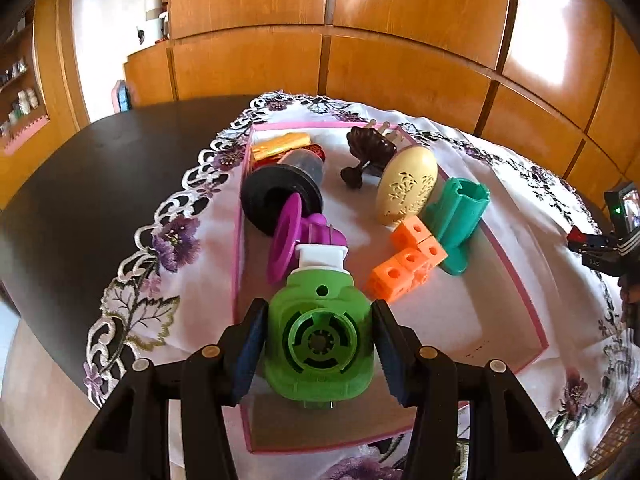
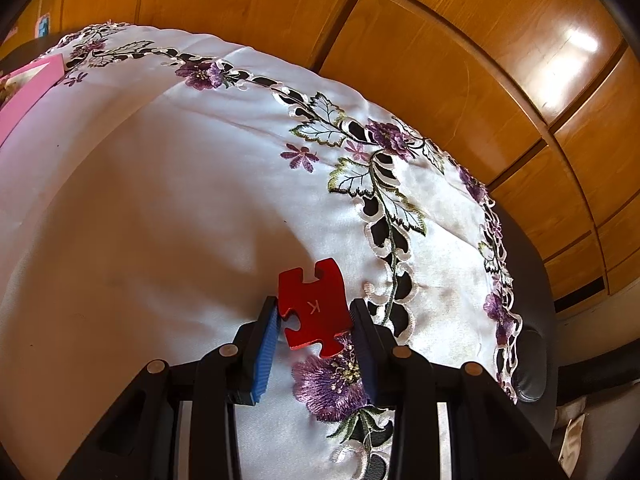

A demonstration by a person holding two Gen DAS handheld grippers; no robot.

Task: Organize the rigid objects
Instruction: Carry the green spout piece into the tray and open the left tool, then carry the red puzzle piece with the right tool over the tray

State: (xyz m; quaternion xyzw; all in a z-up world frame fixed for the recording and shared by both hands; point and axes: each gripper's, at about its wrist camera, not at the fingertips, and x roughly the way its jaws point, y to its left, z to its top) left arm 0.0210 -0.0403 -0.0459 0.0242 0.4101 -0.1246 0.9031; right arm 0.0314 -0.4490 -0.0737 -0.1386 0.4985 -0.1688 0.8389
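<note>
My left gripper (image 1: 319,310) is shut on a green plastic piece with a white neck (image 1: 320,340), one pad pressing on each of its sides. It hangs low over the near end of the pink-rimmed tray (image 1: 522,284). The tray holds a purple spool (image 1: 286,236), a black ring (image 1: 276,200), joined orange cubes (image 1: 404,264), a teal stand (image 1: 456,216), a cream carved egg shape (image 1: 408,184), a dark brown ornament (image 1: 368,152), a gold tube (image 1: 280,146) and a grey cup (image 1: 304,162). My right gripper (image 2: 314,312) is shut on a flat red puzzle piece marked K (image 2: 312,304), just above the cloth.
A white tablecloth (image 2: 180,200) with purple embroidered flowers covers a dark round table (image 1: 100,184). Wooden cabinet doors (image 1: 360,60) stand behind it. A corner of the pink tray (image 2: 28,92) shows at the far left of the right wrist view. A black device (image 1: 604,248) sits at the cloth's right edge.
</note>
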